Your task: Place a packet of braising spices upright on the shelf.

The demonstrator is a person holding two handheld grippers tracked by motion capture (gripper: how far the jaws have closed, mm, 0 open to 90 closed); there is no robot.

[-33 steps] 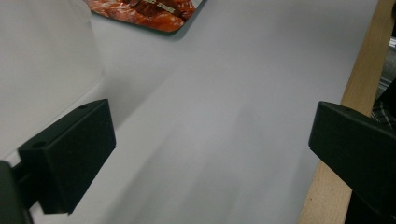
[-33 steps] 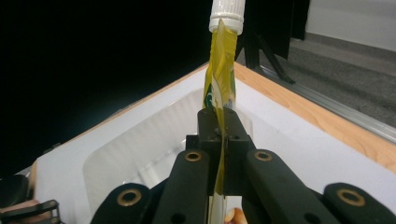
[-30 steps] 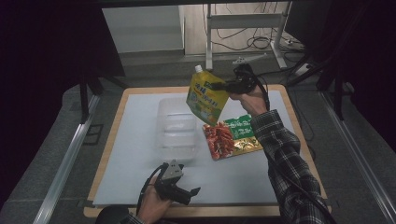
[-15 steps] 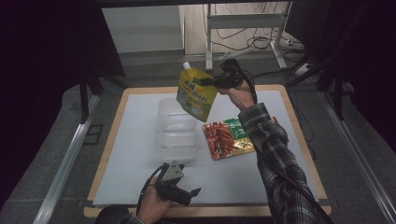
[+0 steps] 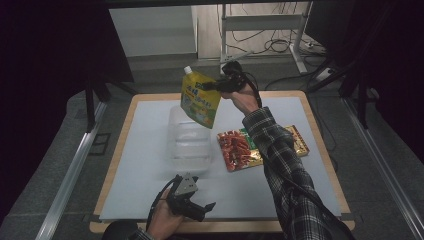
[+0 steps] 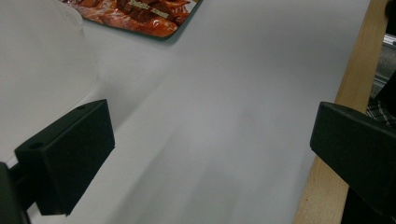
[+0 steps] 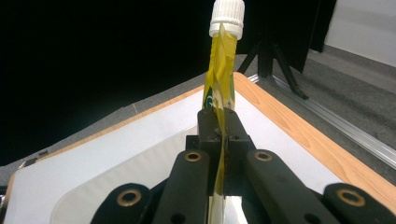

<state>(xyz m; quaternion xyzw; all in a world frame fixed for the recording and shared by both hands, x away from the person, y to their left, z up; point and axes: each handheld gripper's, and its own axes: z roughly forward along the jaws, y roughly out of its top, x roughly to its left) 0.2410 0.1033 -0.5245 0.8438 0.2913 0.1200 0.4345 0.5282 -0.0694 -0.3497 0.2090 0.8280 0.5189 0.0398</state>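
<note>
Change since earlier frames: right gripper (image 5: 206, 86) and the yellow pouch (image 5: 200, 98) it carries have shifted left, from above the snack packets to above the far end of the clear tub; left gripper has stayed where it was
High view, pouch: yellow spouted pouch with a white cap (image 5: 188, 70) hangs in the air over the far end of the clear tub (image 5: 189, 141), tilted, cap uppermost
High view, right gripper: held out level by the person's right hand (image 5: 244, 95), plaid sleeve behind it; its jaws are clamped on the pouch's upper right edge
High view, tub: see-through plastic tub lies on the white mat (image 5: 140, 160), directly below the pouch
High view, snack packets: red packet (image 5: 235, 149) lies just right of the tub, with a green and gold packet (image 5: 297, 142) beyond it, farther from the tub
High view, left gripper: left gripper (image 5: 206, 208) rests in the person's left hand (image 5: 165, 224) on the near side of the tub, close to the wooden table edge (image 5: 116, 155); its jaws stand apart, grasping nothing
Left gripper view, jaws: two black jaws wide apart over bare white mat (image 6: 224, 116), nothing between them
Left gripper view, surroundings: tub wall (image 6: 37, 70) at the left, corner of the red packet (image 6: 140, 14) beyond the tub, wooden table edge (image 6: 345, 112) on the side away from the tub
Right gripper view, grip: jaws pressed tight on the thin edge of the yellow pouch (image 7: 219, 70), seen edge-on, white cap (image 7: 227, 17) on top
Right gripper view, below: rim of the clear tub (image 7: 116, 186) lies under the pouch, on the white mat (image 7: 93, 158)
</note>
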